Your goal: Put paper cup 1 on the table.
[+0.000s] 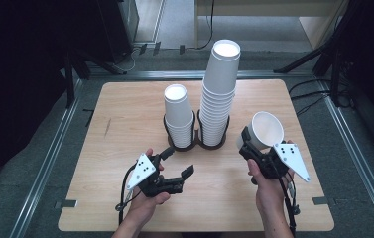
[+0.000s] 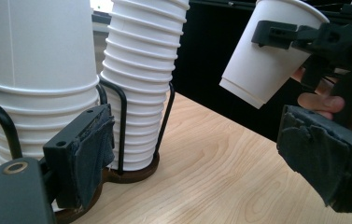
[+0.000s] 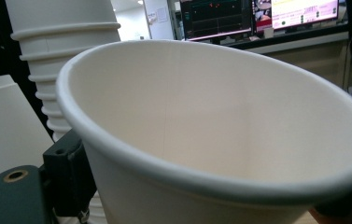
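Note:
A single white paper cup (image 1: 266,130) hangs tilted above the table's right side, with my right gripper (image 1: 254,144) shut on its wall. In the right gripper view the cup's open mouth (image 3: 220,140) is close up. The cup (image 2: 267,51) is also in the left gripper view, at the upper right. My left gripper (image 1: 180,160) is open and empty, low over the table in front of the cup holder. A short stack of cups (image 1: 177,116) and a tall, leaning stack (image 1: 219,94) stand side by side in a black wire holder (image 1: 194,145).
The wooden table (image 1: 125,114) has bare room left, right and in front of the holder. In the left gripper view the holder's base (image 2: 131,172) lies just beyond the left pad (image 2: 87,154). Dark stands and cables surround the table.

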Available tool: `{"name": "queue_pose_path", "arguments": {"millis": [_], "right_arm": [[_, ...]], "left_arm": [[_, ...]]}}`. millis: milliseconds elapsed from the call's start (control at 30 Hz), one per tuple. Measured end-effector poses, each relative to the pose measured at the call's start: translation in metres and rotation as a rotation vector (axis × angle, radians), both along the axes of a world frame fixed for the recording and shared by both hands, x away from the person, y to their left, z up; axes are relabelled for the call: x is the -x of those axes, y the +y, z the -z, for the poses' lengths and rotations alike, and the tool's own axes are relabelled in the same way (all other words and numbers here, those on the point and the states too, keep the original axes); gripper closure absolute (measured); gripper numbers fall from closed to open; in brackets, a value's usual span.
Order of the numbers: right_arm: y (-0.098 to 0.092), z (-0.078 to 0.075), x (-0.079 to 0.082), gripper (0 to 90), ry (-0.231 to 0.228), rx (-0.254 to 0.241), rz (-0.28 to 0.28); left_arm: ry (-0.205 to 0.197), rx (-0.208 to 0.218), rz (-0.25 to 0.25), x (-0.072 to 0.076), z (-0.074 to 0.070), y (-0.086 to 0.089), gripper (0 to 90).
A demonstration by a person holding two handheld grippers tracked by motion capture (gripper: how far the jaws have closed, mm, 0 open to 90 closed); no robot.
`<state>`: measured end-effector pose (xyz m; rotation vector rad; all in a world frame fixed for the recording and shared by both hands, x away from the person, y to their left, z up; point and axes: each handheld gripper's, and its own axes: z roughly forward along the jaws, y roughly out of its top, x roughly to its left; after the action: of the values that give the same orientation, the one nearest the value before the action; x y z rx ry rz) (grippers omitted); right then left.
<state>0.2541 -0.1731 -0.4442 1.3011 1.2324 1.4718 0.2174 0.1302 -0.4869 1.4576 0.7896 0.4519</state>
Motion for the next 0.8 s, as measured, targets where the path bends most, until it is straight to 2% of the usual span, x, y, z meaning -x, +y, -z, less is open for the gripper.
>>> {"name": "queue_pose_path", "arguments": {"millis": [67,133,233,333,467,667,800], "right_arm": [[-0.002,0.003,-0.006,13.9,0.0,0.041,-0.005],[-0.002,0.004,-0.007,13.9,-0.001,0.054,-0.002],[-0.006,0.009,-0.016,13.8,-0.006,0.109,0.005],[-0.008,0.011,-0.02,13.8,-0.004,0.117,0.006],[-0.012,0.015,-0.033,13.8,-0.036,0.181,-0.003],[-0.013,0.024,-0.046,13.7,-0.043,0.245,-0.008],[-0.017,0.034,-0.057,13.7,-0.012,0.238,0.001]], "left_arm": [[0.007,-0.005,-0.004,-0.001,0.001,0.001,11.2],[0.008,-0.005,-0.005,-0.001,0.001,0.001,11.3],[0.02,-0.018,-0.017,-0.003,0.002,0.003,11.3],[0.025,-0.021,-0.023,-0.004,0.004,0.005,11.4],[0.036,-0.028,-0.042,-0.007,0.007,0.009,11.4],[0.041,-0.026,-0.059,-0.008,0.007,0.013,11.4],[0.043,-0.025,-0.069,-0.009,0.008,0.016,11.4]]}}
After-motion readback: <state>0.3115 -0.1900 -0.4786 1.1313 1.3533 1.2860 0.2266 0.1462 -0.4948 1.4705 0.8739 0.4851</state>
